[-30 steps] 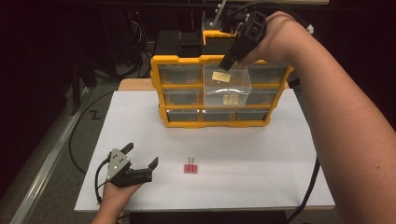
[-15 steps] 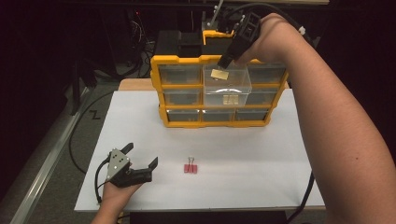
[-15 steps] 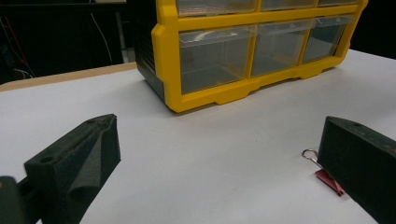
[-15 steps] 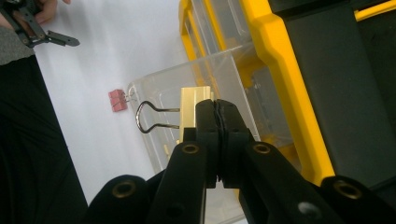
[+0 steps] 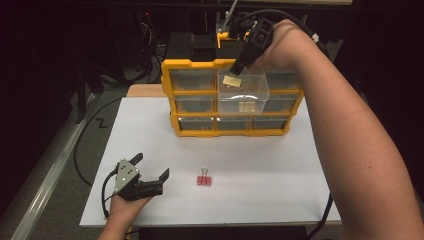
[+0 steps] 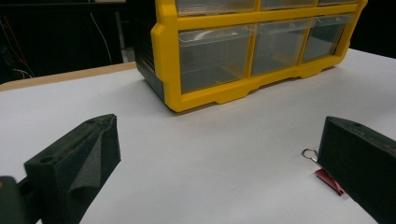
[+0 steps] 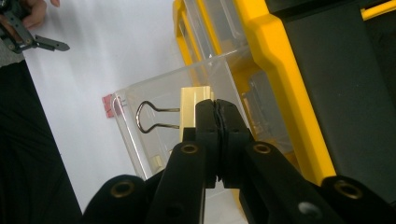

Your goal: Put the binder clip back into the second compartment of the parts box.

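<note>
Your right tongs are clenched on a pale yellow binder clip, holding it over the open clear drawer pulled out from the top middle slot of the yellow cabinet. In the right gripper view the two black jaws meet tight on the clip's body, its wire handles pointing away toward the drawer's front wall. Another yellow clip already lies inside that drawer, near its front.

Your left tongs rest released at the near left of the white counter, jaws spread wide with nothing between them. In the left gripper view the two black jaws stand far apart over bare counter, facing the cabinet's lower row of drawers.

A red binder clip lies flat on the counter, just to the right of the left tongs and well apart from the cabinet. In the left gripper view it sits beside the right-hand jaw, partly hidden behind it, its wire loop poking out.

The cabinet stands upright at the far middle of the counter, its other drawers shut.
</note>
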